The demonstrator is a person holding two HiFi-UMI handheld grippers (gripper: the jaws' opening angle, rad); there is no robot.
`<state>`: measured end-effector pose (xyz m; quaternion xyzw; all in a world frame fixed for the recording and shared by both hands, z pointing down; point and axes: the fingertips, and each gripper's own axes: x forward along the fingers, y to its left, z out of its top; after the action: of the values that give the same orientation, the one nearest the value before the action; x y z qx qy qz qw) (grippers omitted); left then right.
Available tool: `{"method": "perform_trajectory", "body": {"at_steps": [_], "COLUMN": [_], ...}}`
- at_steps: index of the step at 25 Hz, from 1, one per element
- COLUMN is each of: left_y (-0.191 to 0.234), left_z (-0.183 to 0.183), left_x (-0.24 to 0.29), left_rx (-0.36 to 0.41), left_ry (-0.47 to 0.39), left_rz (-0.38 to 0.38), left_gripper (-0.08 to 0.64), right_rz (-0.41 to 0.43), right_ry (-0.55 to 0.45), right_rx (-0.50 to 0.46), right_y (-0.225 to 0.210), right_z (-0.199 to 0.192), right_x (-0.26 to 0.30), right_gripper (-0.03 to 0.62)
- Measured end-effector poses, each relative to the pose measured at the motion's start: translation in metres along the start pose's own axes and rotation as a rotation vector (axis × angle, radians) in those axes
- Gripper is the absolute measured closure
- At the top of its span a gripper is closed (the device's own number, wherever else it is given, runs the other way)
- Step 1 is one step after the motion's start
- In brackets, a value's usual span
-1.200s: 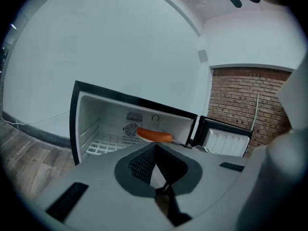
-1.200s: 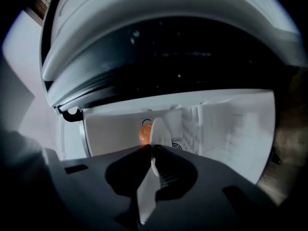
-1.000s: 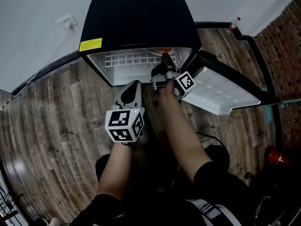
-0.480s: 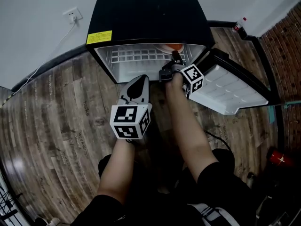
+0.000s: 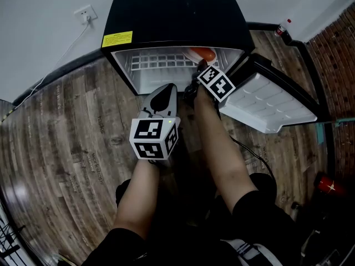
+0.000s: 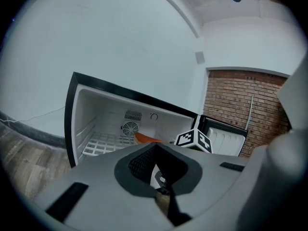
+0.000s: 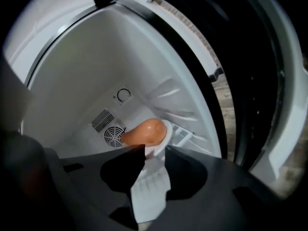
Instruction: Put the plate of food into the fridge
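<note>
Right gripper (image 7: 153, 154) clamped on plate (image 7: 164, 134) rim, inside fridge (image 7: 72, 90). Food (image 7: 144, 130) lies lower left to upper right, fat end upper right. Left gripper (image 6: 161, 190) jaws together, empty.

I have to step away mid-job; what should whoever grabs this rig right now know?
Left tongs: shut, empty, in front of the open fridge.
Right tongs: shut on the plate rim, reaching inside the fridge.
Done: door open; plate with orange food inside, over the right side of the wire shelf. I can't tell whether it rests there.
Left: set it down, release, withdraw, close the door.
</note>
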<state>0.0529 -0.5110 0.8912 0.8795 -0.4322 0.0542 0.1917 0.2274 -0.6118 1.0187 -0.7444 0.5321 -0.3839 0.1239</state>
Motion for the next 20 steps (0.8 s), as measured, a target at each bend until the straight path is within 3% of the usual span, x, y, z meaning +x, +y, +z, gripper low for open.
{"method": "perform_trajectory", "body": {"at_steps": [3, 5, 6, 9, 11, 12, 16, 20], "left_y": [0.003, 0.005, 0.005, 0.007, 0.008, 0.009, 0.007, 0.000], "left_z": [-0.002, -0.002, -0.001, -0.001, -0.002, -0.002, -0.003, -0.002], "left_x": [0.000, 0.000, 0.000, 0.001, 0.002, 0.003, 0.005, 0.006], "left_rx": [-0.005, -0.007, -0.009, -0.013, -0.016, -0.016, -0.018, -0.013], "left_ry": [0.008, 0.007, 0.006, 0.005, 0.008, 0.009, 0.015, 0.023], "left_rz": [0.005, 0.007, 0.008, 0.011, 0.014, 0.015, 0.010, -0.004], "left_gripper": [0.563, 0.563, 0.563, 0.563, 0.563, 0.563, 0.563, 0.563], "right_rz": [-0.061, -0.103, -0.114, -0.115, -0.104, -0.080, 0.110, 0.237], "right_ry": [-0.002, -0.019, -0.028, -0.048, -0.055, -0.057, -0.083, -0.125], "right_rx": [-0.164, -0.308, -0.372, -0.435, -0.429, -0.432, -0.501, -0.623], "right_y": [-0.003, 0.000, 0.003, 0.010, 0.009, 0.011, 0.030, 0.049], "right_z": [0.002, 0.008, 0.011, 0.014, 0.013, 0.010, 0.002, 0.000], "right_x": [-0.002, -0.004, -0.005, -0.013, -0.023, -0.029, -0.063, -0.101], "right_gripper": [0.440, 0.369, 0.365, 0.368, 0.467, 0.570, 0.578, 0.578]}}
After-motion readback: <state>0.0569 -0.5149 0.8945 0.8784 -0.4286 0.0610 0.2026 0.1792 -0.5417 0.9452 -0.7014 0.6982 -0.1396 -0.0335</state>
